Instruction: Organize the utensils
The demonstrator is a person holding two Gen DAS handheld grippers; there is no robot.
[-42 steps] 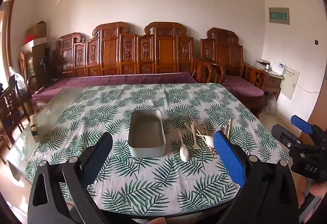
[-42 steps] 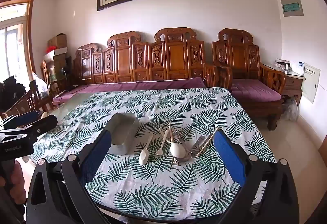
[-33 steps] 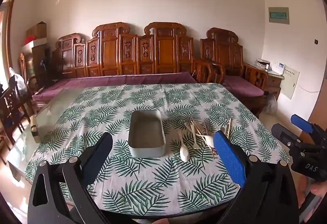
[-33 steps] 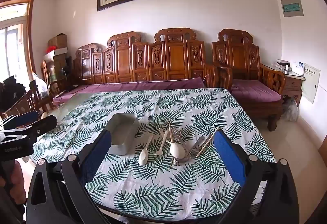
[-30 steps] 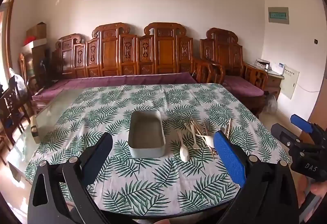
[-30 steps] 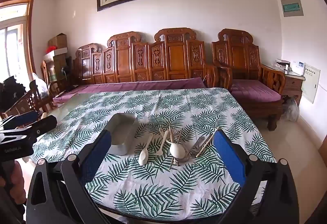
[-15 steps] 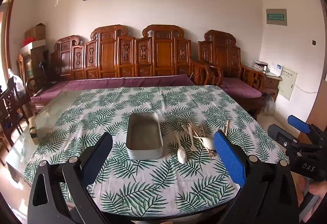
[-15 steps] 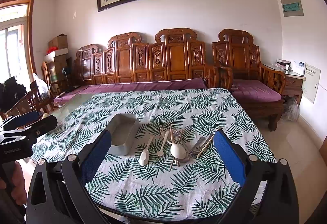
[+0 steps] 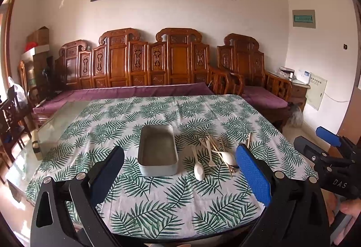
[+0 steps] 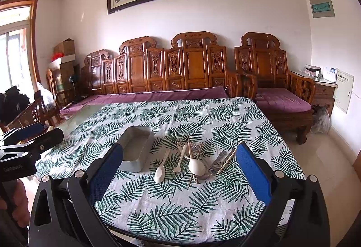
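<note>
On a palm-print tablecloth (image 9: 158, 206), spoons, forks and chopsticks are seen heaped (image 10: 196, 161) just beside an empty metal tray (image 9: 157, 152). The tangle could be scattered if one piece is snagged. Left gripper (image 9: 180, 170) and right gripper (image 10: 179, 168) are held wide apart, touching nothing.

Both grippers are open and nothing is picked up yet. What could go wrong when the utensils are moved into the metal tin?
1. The chopsticks and spoons lie crossed in one pile, so lifting one may drag or scatter others.
2. The white spoon lies flat on the tablecloth; a gripper might pinch cloth with it.
3. The metal tin stands loose, so a bump could shift it.
</note>
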